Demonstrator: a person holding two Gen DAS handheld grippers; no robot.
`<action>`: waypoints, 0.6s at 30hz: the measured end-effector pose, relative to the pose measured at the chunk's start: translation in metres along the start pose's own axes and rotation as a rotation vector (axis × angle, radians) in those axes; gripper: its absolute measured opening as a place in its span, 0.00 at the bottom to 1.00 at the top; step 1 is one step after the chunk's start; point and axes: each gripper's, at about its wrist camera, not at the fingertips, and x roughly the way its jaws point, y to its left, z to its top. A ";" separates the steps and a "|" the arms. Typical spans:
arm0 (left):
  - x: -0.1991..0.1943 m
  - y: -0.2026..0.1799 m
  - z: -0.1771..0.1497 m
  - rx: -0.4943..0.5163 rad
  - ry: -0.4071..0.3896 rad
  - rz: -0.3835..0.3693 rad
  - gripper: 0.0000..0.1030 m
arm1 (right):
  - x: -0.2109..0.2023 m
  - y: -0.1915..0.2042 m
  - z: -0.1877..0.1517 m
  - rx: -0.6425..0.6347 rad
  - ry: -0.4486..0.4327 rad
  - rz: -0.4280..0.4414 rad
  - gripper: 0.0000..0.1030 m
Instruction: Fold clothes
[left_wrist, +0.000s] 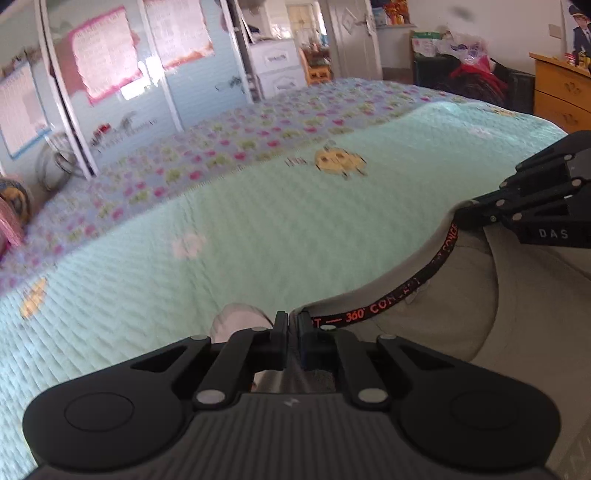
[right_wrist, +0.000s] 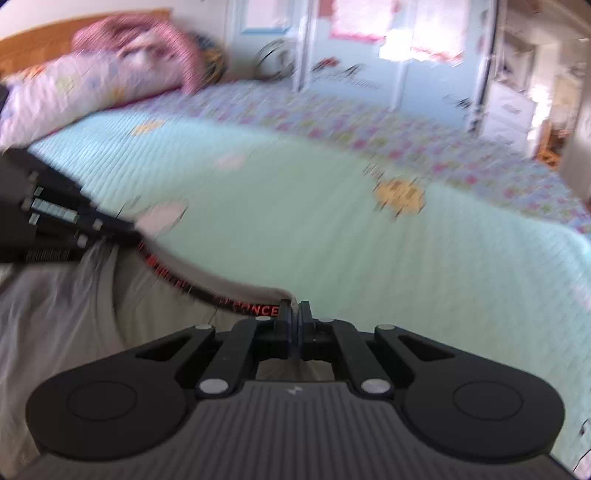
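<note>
Over on the left wrist view, a pink bundle (left_wrist: 9, 221) pokes in at the edge, then wardrobe doors (left_wrist: 110, 92) with pink posters (left_wrist: 105, 70) whose writing is too blurred to read, white drawers (left_wrist: 275, 64), an open doorway, a heap of bags (left_wrist: 458, 48) and a wooden dresser (left_wrist: 561, 92) on the far right. Nothing sits on the bed ahead of the claws. The bed (left_wrist: 221, 240) carries a mint quilted cover with yellow and pink motifs, and a lilac flowered strip runs along its far side. The left gripper (left_wrist: 291, 325) is pinched tight on the grey garment (left_wrist: 461, 302), right at the end of its black band (left_wrist: 402, 291), which reads "360° CONCEPT" in red (only partly legible). Further right, the right gripper (left_wrist: 469, 214) bites the same band's other end, and its body bears the letters "DAS". Switching to the right wrist view: the left gripper (right_wrist: 129, 232) at far left, the garment (right_wrist: 74, 314) slack below it, its band (right_wrist: 207, 295) sagging between the two claws, letters "NCE" showing by the right gripper (right_wrist: 294, 314), which is clamped on the cloth. Behind, pillows (right_wrist: 74, 85) and a wooden headboard (right_wrist: 55, 37), then the wardrobe doors (right_wrist: 351, 66), all smeared by blur.
</note>
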 end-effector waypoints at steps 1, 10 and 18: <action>0.006 0.000 0.004 0.006 -0.007 0.025 0.06 | 0.003 -0.002 0.008 0.019 -0.013 -0.020 0.04; 0.038 -0.002 -0.013 -0.084 0.063 0.065 0.11 | 0.038 -0.016 -0.018 0.112 0.046 -0.082 0.21; -0.042 0.047 -0.050 -0.218 -0.011 0.076 0.53 | -0.076 -0.106 -0.052 0.275 -0.024 -0.038 0.39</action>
